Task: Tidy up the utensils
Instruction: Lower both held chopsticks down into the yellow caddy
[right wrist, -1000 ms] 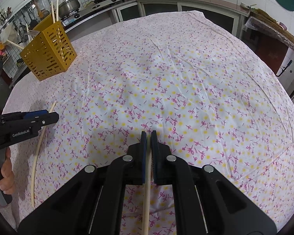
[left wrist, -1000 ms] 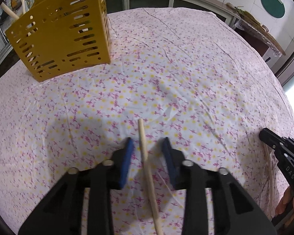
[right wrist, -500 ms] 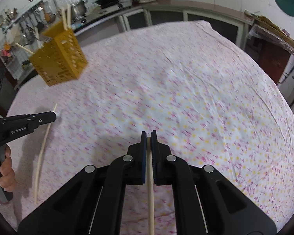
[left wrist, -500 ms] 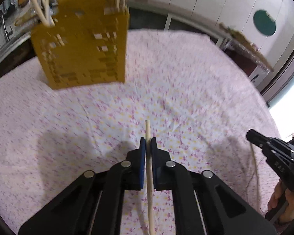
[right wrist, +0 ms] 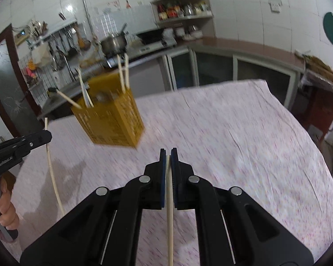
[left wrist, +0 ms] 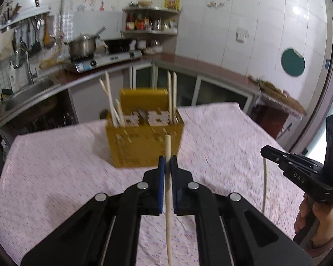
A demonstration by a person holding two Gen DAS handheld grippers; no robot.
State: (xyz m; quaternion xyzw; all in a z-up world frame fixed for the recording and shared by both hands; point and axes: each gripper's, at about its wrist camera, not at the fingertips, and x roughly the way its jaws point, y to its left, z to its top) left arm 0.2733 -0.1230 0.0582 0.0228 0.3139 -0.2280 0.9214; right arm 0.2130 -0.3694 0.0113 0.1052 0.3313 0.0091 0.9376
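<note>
A yellow slotted utensil holder (left wrist: 144, 141) stands at the far side of the table with several pale chopsticks upright in it; it also shows in the right wrist view (right wrist: 112, 119). My left gripper (left wrist: 167, 163) is shut on a pale wooden chopstick (left wrist: 167, 199), lifted off the table, its tip pointing at the holder. My right gripper (right wrist: 168, 155) is shut on another chopstick (right wrist: 169, 210), also lifted. Each gripper shows in the other's view, the right one (left wrist: 299, 170) and the left one (right wrist: 17, 146), each with its chopstick hanging down.
The table carries a pink floral cloth (right wrist: 233, 137). Behind it runs a kitchen counter with a stove and pot (left wrist: 82, 46), a sink (left wrist: 22, 95) and cabinets. The view is motion-blurred.
Both grippers have lifted their chopsticks off the cloth and tilted up toward level. The left gripper closed on its chopstick a second ago. The holder now sits ahead of both.
</note>
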